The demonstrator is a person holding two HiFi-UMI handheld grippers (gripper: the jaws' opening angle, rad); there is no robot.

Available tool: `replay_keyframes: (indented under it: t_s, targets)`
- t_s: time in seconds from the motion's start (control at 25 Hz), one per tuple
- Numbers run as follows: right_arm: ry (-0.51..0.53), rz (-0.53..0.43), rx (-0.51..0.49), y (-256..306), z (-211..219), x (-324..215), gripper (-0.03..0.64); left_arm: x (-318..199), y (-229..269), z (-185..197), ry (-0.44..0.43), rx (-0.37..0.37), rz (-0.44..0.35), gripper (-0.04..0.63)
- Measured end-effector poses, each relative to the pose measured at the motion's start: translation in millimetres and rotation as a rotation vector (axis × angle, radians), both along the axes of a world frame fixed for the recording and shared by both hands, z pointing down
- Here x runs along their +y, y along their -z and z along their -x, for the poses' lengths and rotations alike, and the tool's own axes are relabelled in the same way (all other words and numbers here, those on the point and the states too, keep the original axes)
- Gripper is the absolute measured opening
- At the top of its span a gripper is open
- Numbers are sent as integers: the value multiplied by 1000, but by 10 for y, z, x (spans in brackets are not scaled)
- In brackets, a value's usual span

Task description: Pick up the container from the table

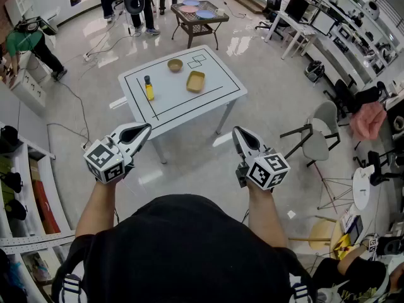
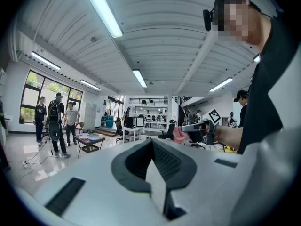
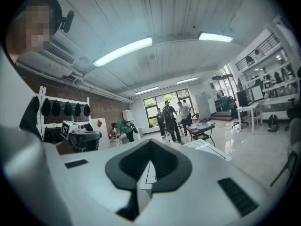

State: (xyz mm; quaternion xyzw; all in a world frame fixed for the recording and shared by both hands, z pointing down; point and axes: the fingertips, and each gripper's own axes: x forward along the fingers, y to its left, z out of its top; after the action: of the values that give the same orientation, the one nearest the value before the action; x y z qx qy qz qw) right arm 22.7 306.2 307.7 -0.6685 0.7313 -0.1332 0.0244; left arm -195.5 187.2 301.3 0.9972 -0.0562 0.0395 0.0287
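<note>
The fingers of your left gripper (image 1: 145, 127) are pressed together to a point with nothing between them, and the fingers of your right gripper (image 1: 236, 131) are likewise closed on empty air. You hold both grippers out in front of you, roughly level, over the shiny floor (image 1: 189, 163) at the near side of the scene. Each gripper's marker cube sits close to your hand.

The yellow container (image 1: 196, 81), a shallow rectangular tray, lies on the white tabletop (image 1: 183, 115) well beyond both grippers. It rests on the right part of the tabletop, inside the black outline drawn there. A tan bowl (image 1: 175, 64) sits just beyond it, to the far left of the tray. A yellow bottle (image 1: 149, 88) with a dark cap stands upright to the container's left, near the left line of the outline. The three things are apart from one another.

Your left gripper view (image 2: 152, 144) looks across the room, with your right gripper in sight beside you. Your right gripper view (image 3: 150, 142) catches a corner of the tabletop beyond the closed tips. People stand at the far end of the room near a low dark table (image 1: 201, 23).
</note>
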Motion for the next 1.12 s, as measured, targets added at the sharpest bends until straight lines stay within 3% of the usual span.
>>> replay_keyframes:
  t_s: [0.6, 1.12]
  targets:
    - [24, 17, -49, -198, -559, 102, 5, 154, -51, -531, 63, -48, 17, 5]
    - [30, 57, -53, -409, -716, 42, 5, 237, -213, -765, 19, -89, 0, 5]
